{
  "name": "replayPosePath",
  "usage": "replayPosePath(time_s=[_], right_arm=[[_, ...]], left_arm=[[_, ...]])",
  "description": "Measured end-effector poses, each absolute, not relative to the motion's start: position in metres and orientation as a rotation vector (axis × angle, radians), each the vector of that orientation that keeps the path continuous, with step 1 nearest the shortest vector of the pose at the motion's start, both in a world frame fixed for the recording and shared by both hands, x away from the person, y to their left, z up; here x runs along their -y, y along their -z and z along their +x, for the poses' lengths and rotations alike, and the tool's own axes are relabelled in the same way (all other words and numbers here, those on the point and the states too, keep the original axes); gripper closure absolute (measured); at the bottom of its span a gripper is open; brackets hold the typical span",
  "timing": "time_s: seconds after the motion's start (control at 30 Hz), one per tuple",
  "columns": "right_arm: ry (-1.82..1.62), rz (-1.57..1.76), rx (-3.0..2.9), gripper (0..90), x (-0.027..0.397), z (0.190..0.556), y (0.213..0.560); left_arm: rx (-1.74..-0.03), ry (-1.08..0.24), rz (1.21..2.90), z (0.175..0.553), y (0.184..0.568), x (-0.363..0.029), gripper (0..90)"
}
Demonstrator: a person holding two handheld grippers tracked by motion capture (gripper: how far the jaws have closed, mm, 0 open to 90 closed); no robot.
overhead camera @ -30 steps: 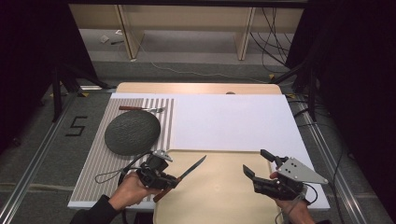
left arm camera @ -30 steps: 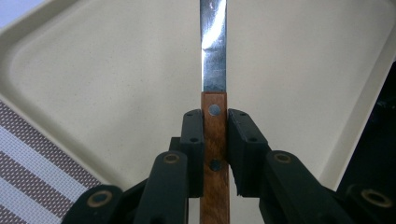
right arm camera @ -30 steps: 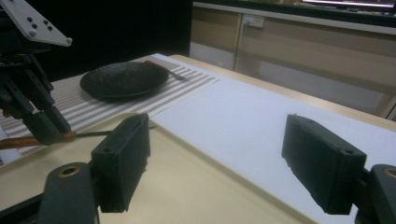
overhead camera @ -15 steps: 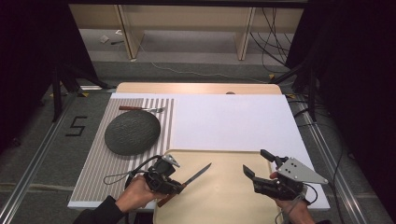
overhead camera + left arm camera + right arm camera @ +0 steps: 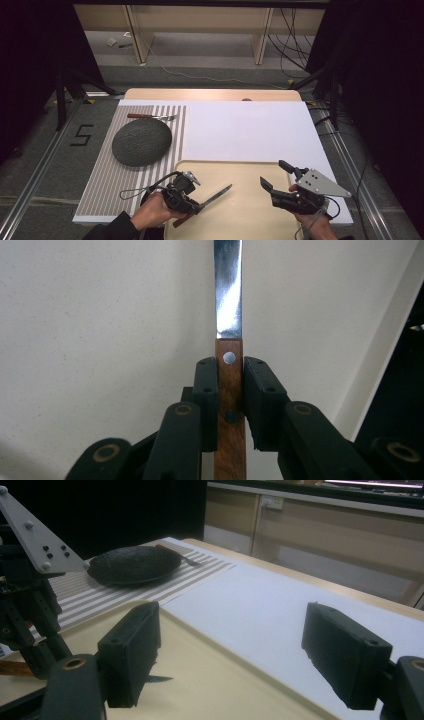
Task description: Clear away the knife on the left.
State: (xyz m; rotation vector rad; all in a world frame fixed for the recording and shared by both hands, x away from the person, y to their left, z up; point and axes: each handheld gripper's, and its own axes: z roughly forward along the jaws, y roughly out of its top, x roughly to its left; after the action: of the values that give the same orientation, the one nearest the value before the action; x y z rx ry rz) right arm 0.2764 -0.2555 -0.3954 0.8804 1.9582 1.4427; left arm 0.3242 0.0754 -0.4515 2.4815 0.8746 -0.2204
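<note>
1. The left gripper (image 5: 192, 202) has its jaws clenched on the wooden handle of a table knife (image 5: 216, 195). In the left gripper view the two black pads press the handle (image 5: 230, 405) from either side, just below the rivet, and the steel blade (image 5: 228, 285) runs straight ahead.

2. Against a second ago, the knife has travelled rightward. It was near the seam between the striped placemat (image 5: 107, 187) and the cream tray (image 5: 240, 220); now the blade tip reaches well over the tray, pointing up and to the right.

3. The left hand (image 5: 155, 212) has come with it, sliding along the near edge of the table, so the knife looks carried rather than dragged. I cannot tell whether the blade touches the tray surface.

4. The right gripper (image 5: 277, 175) has not moved over that second. Its jaws stand wide apart and hold nothing, hovering over the right part of the tray; in the right gripper view its pads frame bare tray and white mat (image 5: 280, 610).

5. The dark round plate (image 5: 142, 141) and the fork (image 5: 151, 117) behind it lie undisturbed on the placemat.

6. My reading: the knife is being brought from the place setting onto the tray, and the carry is nearly done; what remains is lowering it flat and letting go. The right gripper seems to be waiting, perhaps to take the blade end.
</note>
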Motion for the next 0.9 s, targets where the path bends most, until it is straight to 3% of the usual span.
replayPosePath(time_s=[0.33,0.43,0.47,0.57,0.77,0.9], right_arm=[[-1.443,0.880,-1.959,24.4,0.255,0.276,0.395],[-1.443,0.880,-1.959,24.4,0.255,0.276,0.395],[-1.443,0.880,-1.959,24.4,0.255,0.276,0.395],[-1.443,0.879,-1.959,24.4,0.255,0.276,0.395],[-1.441,0.878,-1.960,24.4,0.255,0.276,0.395],[-1.439,0.877,-1.963,24.4,0.255,0.276,0.396]], left_arm=[[-0.864,0.241,2.512,0.323,0.457,-0.073,75.3],[-0.833,0.260,2.507,0.322,0.458,-0.071,67.5],[-0.807,0.241,2.495,0.321,0.455,-0.070,55.6],[-0.797,0.205,2.470,0.320,0.451,-0.070,45.0],[-0.737,0.161,2.410,0.317,0.444,-0.068,37.1],[-0.689,0.148,2.416,0.312,0.443,-0.063,37.7]])
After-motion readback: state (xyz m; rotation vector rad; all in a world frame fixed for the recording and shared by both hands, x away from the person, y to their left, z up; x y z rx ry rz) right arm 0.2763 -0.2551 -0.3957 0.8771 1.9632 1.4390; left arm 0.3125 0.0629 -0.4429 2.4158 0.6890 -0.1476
